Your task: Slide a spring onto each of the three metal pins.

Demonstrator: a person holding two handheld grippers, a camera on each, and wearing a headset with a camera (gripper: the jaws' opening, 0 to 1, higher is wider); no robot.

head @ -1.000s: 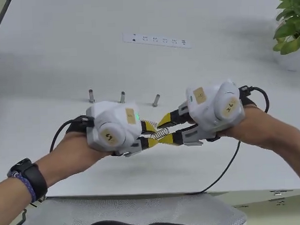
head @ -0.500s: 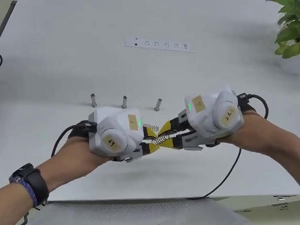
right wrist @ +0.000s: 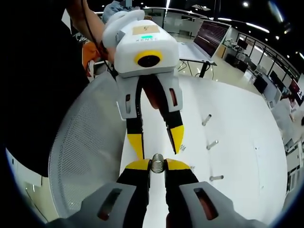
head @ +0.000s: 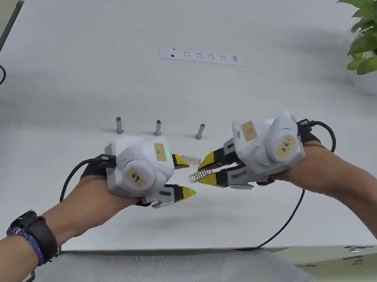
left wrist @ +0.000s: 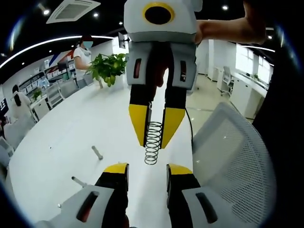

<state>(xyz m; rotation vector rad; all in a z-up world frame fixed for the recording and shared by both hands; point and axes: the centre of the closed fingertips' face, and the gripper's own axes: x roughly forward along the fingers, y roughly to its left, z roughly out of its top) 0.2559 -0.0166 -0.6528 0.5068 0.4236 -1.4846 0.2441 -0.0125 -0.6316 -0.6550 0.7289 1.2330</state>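
Observation:
Three short metal pins [head: 119,125] [head: 157,127] [head: 200,130] stand in a row on the white table, all bare. My right gripper [head: 201,173] is shut on a steel spring [head: 194,175], which sticks out leftward past its yellow tips. The right gripper view has the spring [right wrist: 157,163] end-on between the jaws. My left gripper [head: 186,176] faces it, open, with nothing between its fingers. In the left gripper view the spring [left wrist: 152,149] hangs from the right gripper's tips above my open left gripper [left wrist: 146,168]. A second spring [head: 190,158] seems to lie on the table just behind.
A white power strip [head: 201,56] lies far back on the table [head: 62,77]. A green plant [head: 365,29] stands at the right edge. The right gripper's black cable [head: 290,212] runs off the front edge, and a grey mesh chair back [head: 180,268] sits below it.
The left gripper has opened and let go of the spring, drawing back to the left. The right gripper keeps the spring. The head camera has shifted a little.

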